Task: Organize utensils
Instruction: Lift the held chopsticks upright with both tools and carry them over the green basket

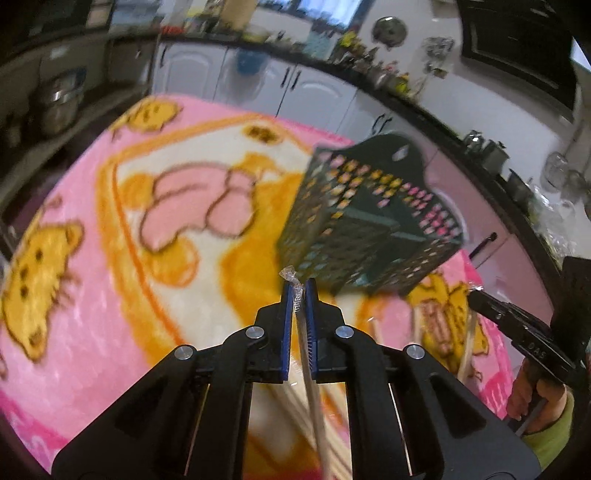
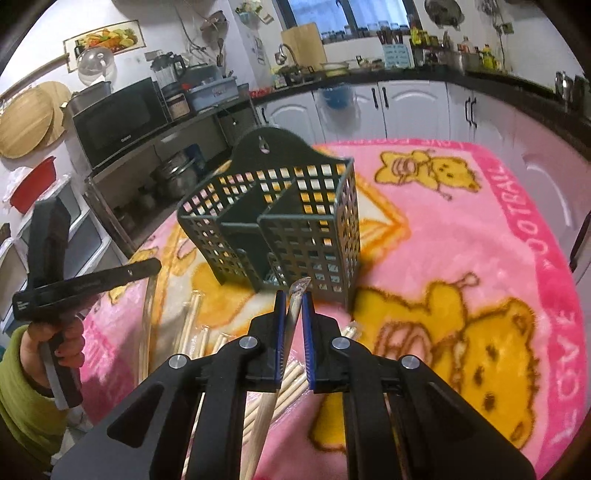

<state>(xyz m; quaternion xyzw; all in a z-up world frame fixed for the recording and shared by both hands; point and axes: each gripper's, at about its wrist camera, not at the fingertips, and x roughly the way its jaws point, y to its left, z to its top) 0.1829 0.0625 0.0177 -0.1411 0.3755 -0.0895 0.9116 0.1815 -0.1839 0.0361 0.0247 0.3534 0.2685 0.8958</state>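
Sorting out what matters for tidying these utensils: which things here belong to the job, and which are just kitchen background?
Job: green holder; wrapped chopsticks in left gripper and right gripper; loose chopsticks on the blanket.
Background: microwave, red bowl, cutting board.

Pink fleece blanket (image 2: 461,243) with yellow cartoon bears covers the bench. Behind it, white cabinet doors (image 2: 413,107) with dark handles under a black countertop (image 2: 369,75). Left side: black microwave (image 2: 118,122) on a metal shelf, steel pots (image 2: 173,177) below it, red basin (image 2: 31,188), round wooden boards (image 2: 29,118) on the wall. Fruit picture (image 2: 105,40) higher up. Blender (image 2: 166,72), faucet (image 2: 286,51), wooden cutting board (image 2: 303,42) by the window (image 2: 317,13). Jars and bottles (image 2: 480,51) along the counter, right.
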